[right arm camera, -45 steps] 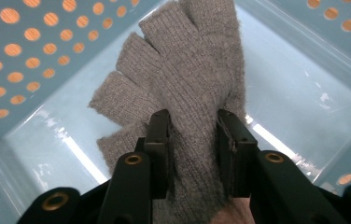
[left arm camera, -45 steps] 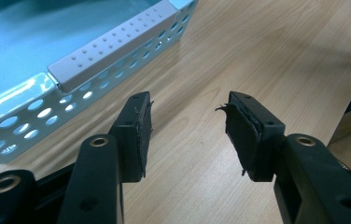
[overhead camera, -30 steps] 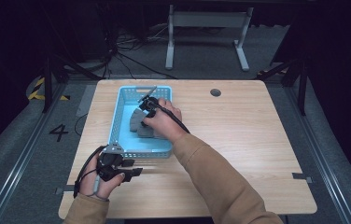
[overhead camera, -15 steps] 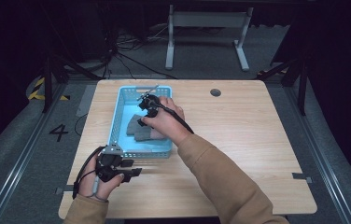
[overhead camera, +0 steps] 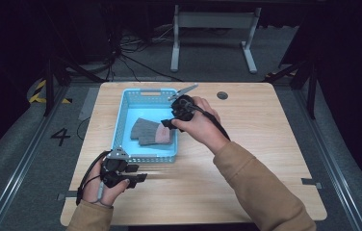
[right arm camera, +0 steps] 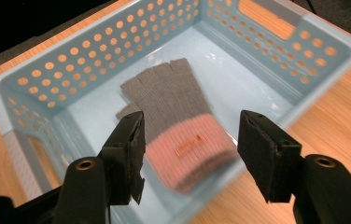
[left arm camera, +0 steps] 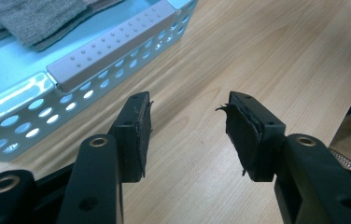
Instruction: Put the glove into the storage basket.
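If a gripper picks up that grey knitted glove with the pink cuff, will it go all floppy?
Probably yes. The grey knitted glove with the pink cuff is soft yarn lying flat in the light blue perforated plastic basket, so it should droop. It looks thin, likely light. The fuzzy knit probably won't slip.

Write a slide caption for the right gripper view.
Open right hand-held gripper above a grey knit glove with pink cuff lying in the perforated light-blue plastic basket.

**Lit table in a dark room**

From above, the wooden table (overhead camera: pixel 265 144) is evenly lit while the floor and background fall into near-black. Shadows are soft. The right gripper view is motion-blurred, smearing the blue basket (right arm camera: pixel 304 60) rim. The left gripper view is sharper, with mild glare on plastic.
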`<action>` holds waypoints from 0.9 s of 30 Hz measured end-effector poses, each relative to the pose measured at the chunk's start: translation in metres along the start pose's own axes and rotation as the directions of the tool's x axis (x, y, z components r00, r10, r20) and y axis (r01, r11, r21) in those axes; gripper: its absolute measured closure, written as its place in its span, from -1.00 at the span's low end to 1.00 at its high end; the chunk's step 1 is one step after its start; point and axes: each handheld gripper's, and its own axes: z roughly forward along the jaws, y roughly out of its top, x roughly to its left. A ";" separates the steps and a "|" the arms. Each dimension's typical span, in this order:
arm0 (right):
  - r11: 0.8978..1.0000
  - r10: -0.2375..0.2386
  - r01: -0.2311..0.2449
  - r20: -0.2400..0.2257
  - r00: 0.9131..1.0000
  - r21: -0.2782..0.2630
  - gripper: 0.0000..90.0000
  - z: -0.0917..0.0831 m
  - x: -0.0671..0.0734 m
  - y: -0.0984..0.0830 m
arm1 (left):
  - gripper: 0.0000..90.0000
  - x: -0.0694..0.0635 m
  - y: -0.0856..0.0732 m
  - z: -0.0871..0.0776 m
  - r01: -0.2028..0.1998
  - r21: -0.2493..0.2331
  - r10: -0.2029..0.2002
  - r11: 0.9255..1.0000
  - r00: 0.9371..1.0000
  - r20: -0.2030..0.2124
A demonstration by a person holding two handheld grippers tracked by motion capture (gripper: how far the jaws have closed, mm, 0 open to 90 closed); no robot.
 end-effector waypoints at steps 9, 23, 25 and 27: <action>1.000 0.010 -0.010 0.018 1.000 -0.014 -0.12 -0.046 -0.025 -0.023 | 0.13 0.004 0.005 0.002 -0.009 0.000 0.009 1.000 1.000 -0.002; 0.997 0.057 -0.054 0.046 0.997 -0.062 -0.15 -0.099 -0.058 -0.082 | 0.09 0.021 0.004 -0.007 0.014 -0.024 -0.014 1.000 0.999 -0.033; 0.996 0.060 -0.057 0.054 0.997 -0.067 -0.15 -0.106 -0.061 -0.094 | 0.09 0.022 0.004 -0.007 0.016 -0.027 -0.017 1.000 0.999 -0.032; 0.996 0.064 -0.060 0.058 0.996 -0.068 -0.15 -0.112 -0.064 -0.108 | 0.09 0.023 0.004 -0.007 0.012 -0.027 -0.013 1.000 0.999 -0.033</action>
